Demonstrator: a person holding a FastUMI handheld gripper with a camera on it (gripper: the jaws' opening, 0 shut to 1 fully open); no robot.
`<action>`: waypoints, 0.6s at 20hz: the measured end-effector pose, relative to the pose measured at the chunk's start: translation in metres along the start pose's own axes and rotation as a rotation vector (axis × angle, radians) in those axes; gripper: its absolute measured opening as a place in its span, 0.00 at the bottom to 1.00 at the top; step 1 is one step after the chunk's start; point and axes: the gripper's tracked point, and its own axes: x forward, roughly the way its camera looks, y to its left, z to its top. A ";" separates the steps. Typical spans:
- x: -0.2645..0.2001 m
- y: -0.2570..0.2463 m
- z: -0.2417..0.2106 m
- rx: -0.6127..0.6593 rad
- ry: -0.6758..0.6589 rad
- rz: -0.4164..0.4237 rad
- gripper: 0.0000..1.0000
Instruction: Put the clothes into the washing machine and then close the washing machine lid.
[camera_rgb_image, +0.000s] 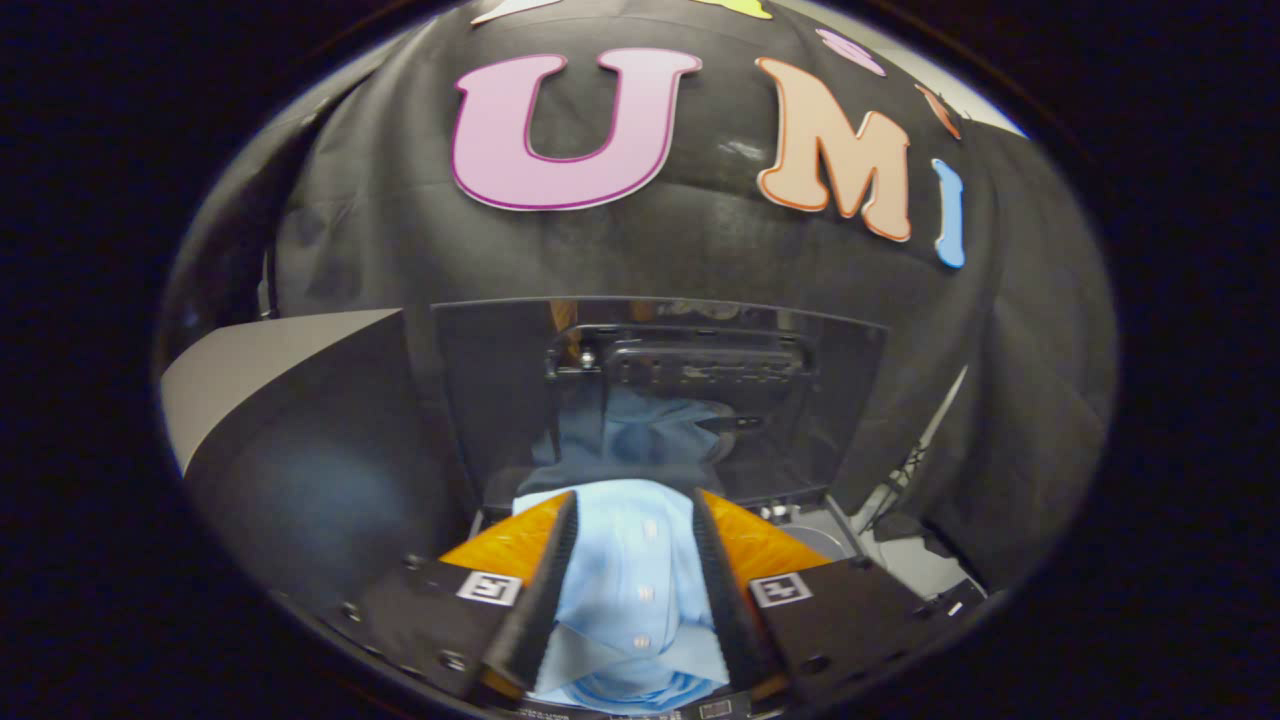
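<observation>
Blue shirt (625, 590) sits between the tongs (632, 520) — both fingers clamped on it; lid (660, 400) upright beyond.

A: What colour is the shirt (630, 560) clamped between the fingers of the tool (633, 515)?

B: Pale blue, plain, no stripes or checks. A row of small white buttons (646, 592) runs down its middle. The folded collar (630, 690) nearest the tool shows a slightly deeper blue line.

A: And the lid (500, 390) standing up beyond it?

B: Dark smoky grey, glossy. It mirrors the shirt as a dimmer, greyer blue patch (640, 435).

A: The machine (840, 535) itself?

B: Light grey at the rim beside the right finger.

A: The panel (270, 360) off to the left?

B: Pale grey on top, black below.
</observation>
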 end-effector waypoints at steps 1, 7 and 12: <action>-0.005 0.002 0.003 -0.005 0.004 0.007 0.62; -0.004 -0.018 0.011 0.051 -0.021 -0.061 0.99; -0.021 -0.032 0.048 0.086 -0.163 -0.053 0.99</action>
